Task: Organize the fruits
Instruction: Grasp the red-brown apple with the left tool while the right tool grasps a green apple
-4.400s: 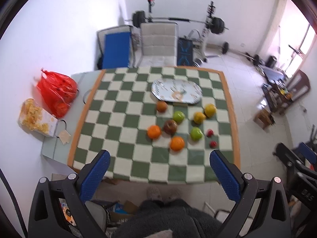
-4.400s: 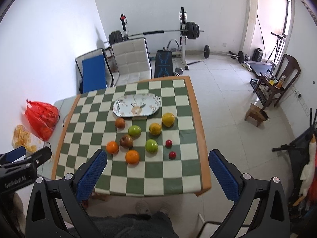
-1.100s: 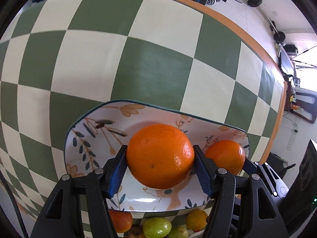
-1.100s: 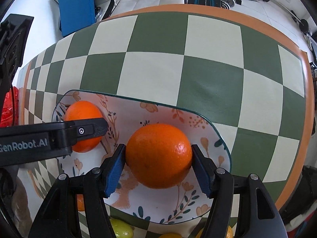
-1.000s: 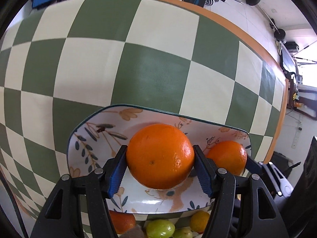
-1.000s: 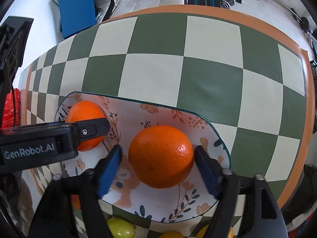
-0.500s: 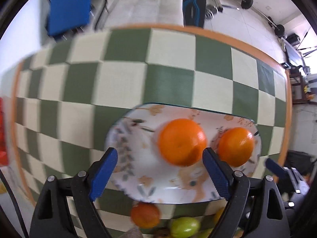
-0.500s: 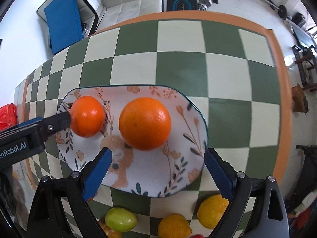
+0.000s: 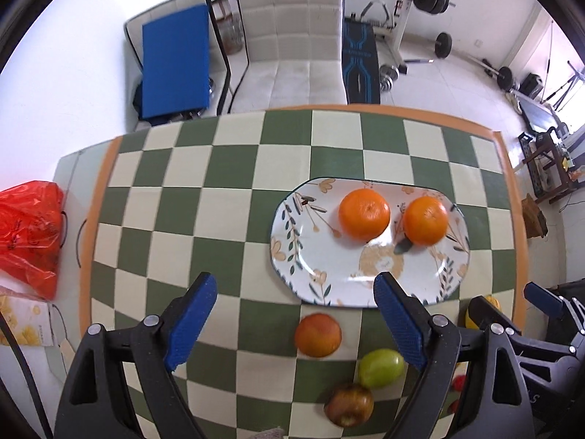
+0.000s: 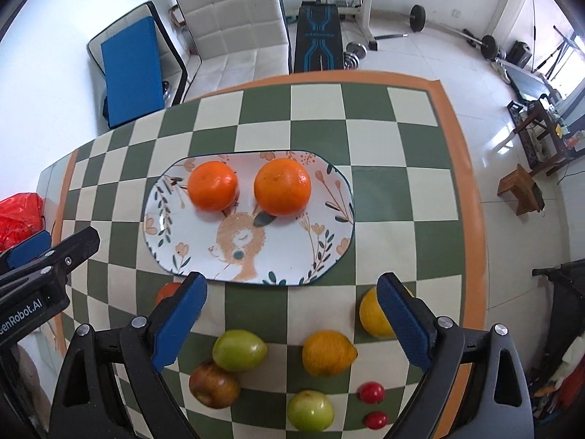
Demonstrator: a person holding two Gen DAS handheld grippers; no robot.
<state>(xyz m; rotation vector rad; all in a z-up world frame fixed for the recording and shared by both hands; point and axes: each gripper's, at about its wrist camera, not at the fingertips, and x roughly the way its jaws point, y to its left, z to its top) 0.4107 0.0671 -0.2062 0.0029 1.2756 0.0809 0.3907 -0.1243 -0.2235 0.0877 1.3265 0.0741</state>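
Two oranges (image 10: 213,186) (image 10: 282,187) lie side by side on the patterned plate (image 10: 292,256), also seen as oranges (image 9: 364,213) (image 9: 425,220) on the plate (image 9: 318,274) in the left wrist view. Nearer me on the checked cloth lie a reddish-orange fruit (image 9: 317,334), two green fruits (image 10: 239,350) (image 10: 310,410), a brown-red apple (image 10: 214,384), two yellow fruits (image 10: 328,353) (image 10: 373,316) and two small red fruits (image 10: 372,392) (image 10: 376,419). My left gripper (image 9: 296,323) and my right gripper (image 10: 292,323) both hang open and empty above the table, back from the plate.
A red plastic bag (image 9: 27,234) and a snack packet (image 9: 22,320) lie left of the table. A white chair (image 9: 292,55), a blue pad (image 9: 175,69) and weight gear (image 9: 420,0) stand behind it. Bare cloth (image 9: 182,201) spreads left of the plate.
Both grippers opened, left the oranges on the plate, and drew back and up from it. The view now takes in the whole table.
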